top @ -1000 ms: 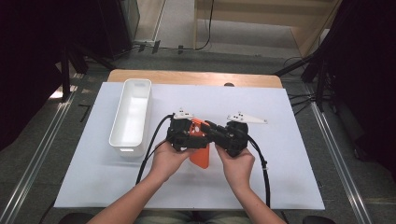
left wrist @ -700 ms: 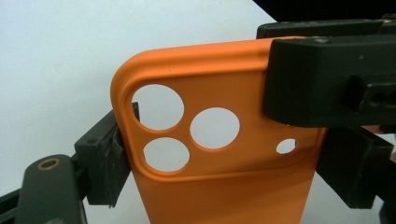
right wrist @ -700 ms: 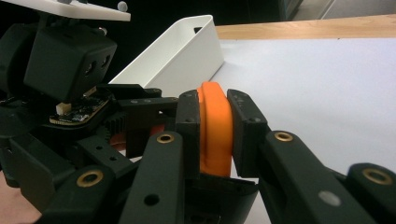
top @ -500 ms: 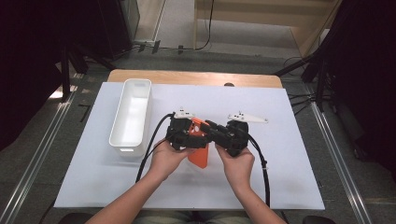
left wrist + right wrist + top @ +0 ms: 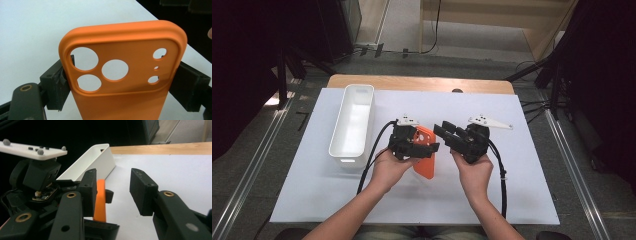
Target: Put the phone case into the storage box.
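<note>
Holding an orange phone case (image 5: 425, 157) over the middle of the white-covered table (image 5: 532, 195), between two hand-held grippers.

The left gripper (image 5: 120, 82) pinches the case across its camera-cutout end, one jaw on each long edge. The right gripper (image 5: 113, 191) hovers just beside it, jaws spread and empty. A white bin (image 5: 353, 123) stands near the table's left edge. A likely handover needs the right jaws closed squarely on both edges before the left lets go.
</note>
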`<state>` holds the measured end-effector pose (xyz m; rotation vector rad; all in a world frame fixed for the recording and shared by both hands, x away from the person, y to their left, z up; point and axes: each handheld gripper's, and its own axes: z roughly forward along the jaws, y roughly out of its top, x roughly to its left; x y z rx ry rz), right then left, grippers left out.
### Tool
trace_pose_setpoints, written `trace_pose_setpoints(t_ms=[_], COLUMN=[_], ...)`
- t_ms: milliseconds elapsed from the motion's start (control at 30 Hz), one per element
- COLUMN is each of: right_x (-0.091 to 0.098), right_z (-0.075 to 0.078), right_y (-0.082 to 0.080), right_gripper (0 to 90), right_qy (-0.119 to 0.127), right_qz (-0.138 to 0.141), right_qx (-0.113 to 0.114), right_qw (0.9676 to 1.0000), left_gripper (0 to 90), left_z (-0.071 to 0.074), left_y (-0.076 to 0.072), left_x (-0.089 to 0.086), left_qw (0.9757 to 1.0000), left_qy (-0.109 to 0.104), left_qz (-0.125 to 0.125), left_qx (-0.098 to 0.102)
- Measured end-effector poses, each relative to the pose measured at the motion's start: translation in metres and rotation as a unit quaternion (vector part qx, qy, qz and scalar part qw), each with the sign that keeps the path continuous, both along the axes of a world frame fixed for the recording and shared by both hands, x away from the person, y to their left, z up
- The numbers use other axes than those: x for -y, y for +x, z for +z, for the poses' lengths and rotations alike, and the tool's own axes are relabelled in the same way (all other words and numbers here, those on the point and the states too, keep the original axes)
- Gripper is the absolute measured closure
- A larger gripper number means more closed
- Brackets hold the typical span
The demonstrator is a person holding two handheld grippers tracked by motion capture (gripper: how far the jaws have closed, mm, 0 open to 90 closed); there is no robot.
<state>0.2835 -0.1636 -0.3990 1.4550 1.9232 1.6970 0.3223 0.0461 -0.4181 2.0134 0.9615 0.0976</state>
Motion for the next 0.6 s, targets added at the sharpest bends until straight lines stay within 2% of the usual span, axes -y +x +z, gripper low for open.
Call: trace_pose_setpoints(t_ms=[133, 267, 600], right_x=[0.009, 0.014, 0.024], right_z=[0.002, 0.003, -0.001], right_y=[0.002, 0.004, 0.010], right_gripper=[53.1, 51.3, 45.3], right_qy=[0.005, -0.010, -0.023], right_qz=[-0.008, -0.012, -0.014], right_qx=[-0.008, -0.011, -0.029], right_qw=[0.9999, 0.9998, 0.9992], left_gripper=[14.7, 14.8, 14.7], left_z=[0.002, 0.006, 0.011], left_y=[0.001, 0.000, 0.000], left_x=[-0.001, -0.002, -0.003], left_qw=[1.0000, 1.0000, 0.9998], left_qy=[-0.002, 0.000, 0.001], left_qz=[-0.003, -0.008, -0.020], left_qx=[-0.002, -0.005, -0.009])
